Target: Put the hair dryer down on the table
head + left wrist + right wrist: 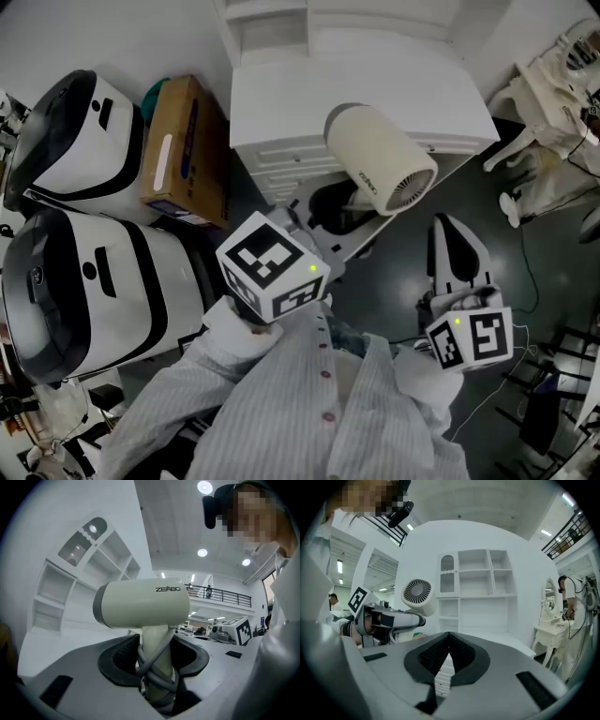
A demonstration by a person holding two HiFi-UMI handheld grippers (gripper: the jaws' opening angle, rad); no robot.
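A cream hair dryer (pixel 380 169) hangs in the air above the front edge of the white table (pixel 412 75). Its grille end points to the lower right. My left gripper (pixel 330 208) is shut on its handle. In the left gripper view the barrel (pixel 140 604) lies crosswise over the jaws, and the handle (pixel 155 641), wound with grey cord, stands between the black pads of the left gripper (pixel 154 667). My right gripper (pixel 448 227) hovers over the dark floor to the right, shut on nothing. The right gripper view shows the dryer's grille (pixel 418 592) at the left, beyond the right gripper (pixel 449 637).
Two big white-and-black appliances (pixel 75 141) (pixel 84 300) and a cardboard box (pixel 183 150) stand at the left. The table has drawers (pixel 291 159) in its front. A white shelf unit (pixel 480 590) rises behind it. A white vanity (pixel 553 84) and a person (pixel 568 603) are at the right.
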